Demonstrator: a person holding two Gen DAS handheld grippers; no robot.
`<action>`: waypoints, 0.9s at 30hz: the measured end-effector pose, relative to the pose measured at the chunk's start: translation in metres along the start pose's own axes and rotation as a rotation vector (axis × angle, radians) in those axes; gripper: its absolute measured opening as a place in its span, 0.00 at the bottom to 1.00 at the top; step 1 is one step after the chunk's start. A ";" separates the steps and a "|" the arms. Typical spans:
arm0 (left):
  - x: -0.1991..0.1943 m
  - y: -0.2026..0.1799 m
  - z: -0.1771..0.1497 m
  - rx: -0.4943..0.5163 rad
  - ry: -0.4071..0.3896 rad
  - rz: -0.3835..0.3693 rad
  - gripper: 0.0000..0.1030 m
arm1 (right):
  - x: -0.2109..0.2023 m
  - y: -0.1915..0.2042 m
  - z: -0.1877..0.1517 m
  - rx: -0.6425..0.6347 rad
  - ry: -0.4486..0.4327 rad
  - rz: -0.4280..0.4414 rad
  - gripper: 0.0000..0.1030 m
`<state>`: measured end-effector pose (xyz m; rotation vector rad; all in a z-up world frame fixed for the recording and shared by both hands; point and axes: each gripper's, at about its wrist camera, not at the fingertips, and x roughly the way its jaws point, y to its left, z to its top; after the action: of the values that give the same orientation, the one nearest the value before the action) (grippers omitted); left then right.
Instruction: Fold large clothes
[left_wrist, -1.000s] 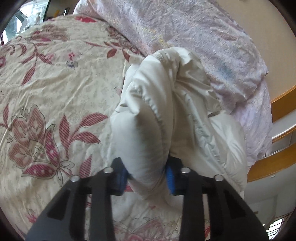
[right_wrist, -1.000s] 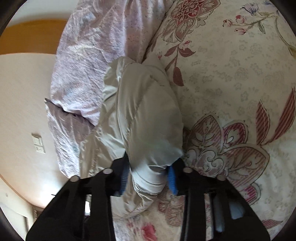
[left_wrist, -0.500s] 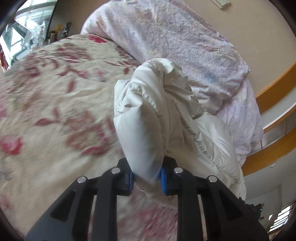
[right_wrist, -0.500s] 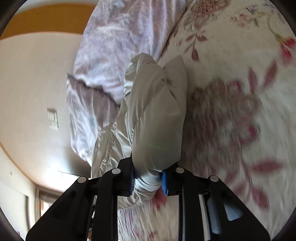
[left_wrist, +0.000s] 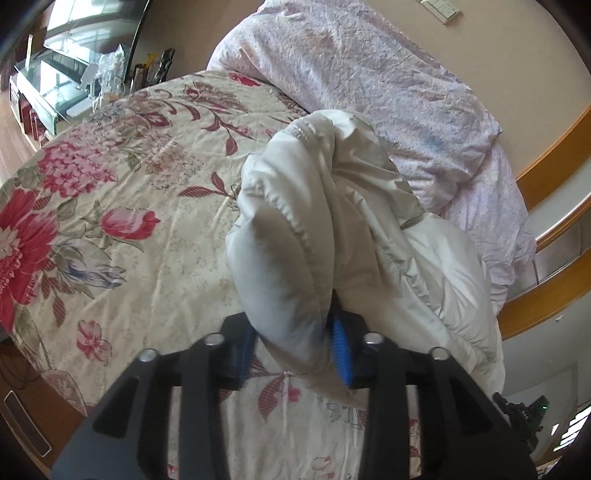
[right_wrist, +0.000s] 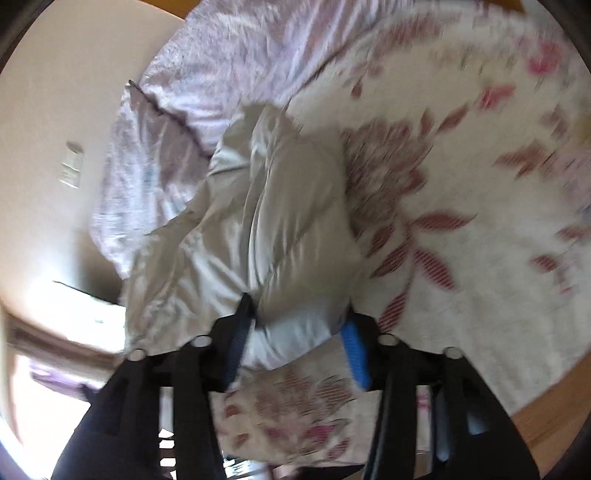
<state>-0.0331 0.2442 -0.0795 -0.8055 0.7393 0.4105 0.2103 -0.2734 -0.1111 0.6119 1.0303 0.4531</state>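
A puffy white jacket lies bunched near the head of a bed with a floral bedspread. My left gripper has a thick fold of it between its blue pads. Its jaws are opening, and the fold still fills the gap and bulges against both pads. In the right wrist view, which is blurred, another fold of the jacket sits inside my right gripper. Those jaws are also opening, and the face of the right-hand pad stands bare, clear of the cloth.
A crumpled lilac duvet is heaped behind the jacket against the beige wall. A wooden rail runs at the right. A sideboard with clutter stands beyond the bed's far corner. Wooden floor shows past the bed's edge.
Both grippers moved back and rose a little, drawing the jacket folds along over the bedspread. Both pairs of jaws now stand wider than half a second ago. The right view has rolled.
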 end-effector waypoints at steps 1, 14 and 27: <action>-0.001 0.000 0.000 0.003 -0.009 0.003 0.52 | -0.010 0.005 0.000 -0.036 -0.071 -0.084 0.63; 0.004 0.002 0.003 -0.008 -0.002 -0.029 0.68 | 0.000 0.133 -0.020 -0.442 -0.174 -0.043 0.64; 0.013 -0.001 0.005 -0.020 0.009 -0.046 0.73 | 0.057 0.190 -0.059 -0.637 -0.124 -0.078 0.64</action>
<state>-0.0219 0.2485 -0.0863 -0.8420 0.7249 0.3729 0.1706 -0.0817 -0.0448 0.0295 0.7302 0.6293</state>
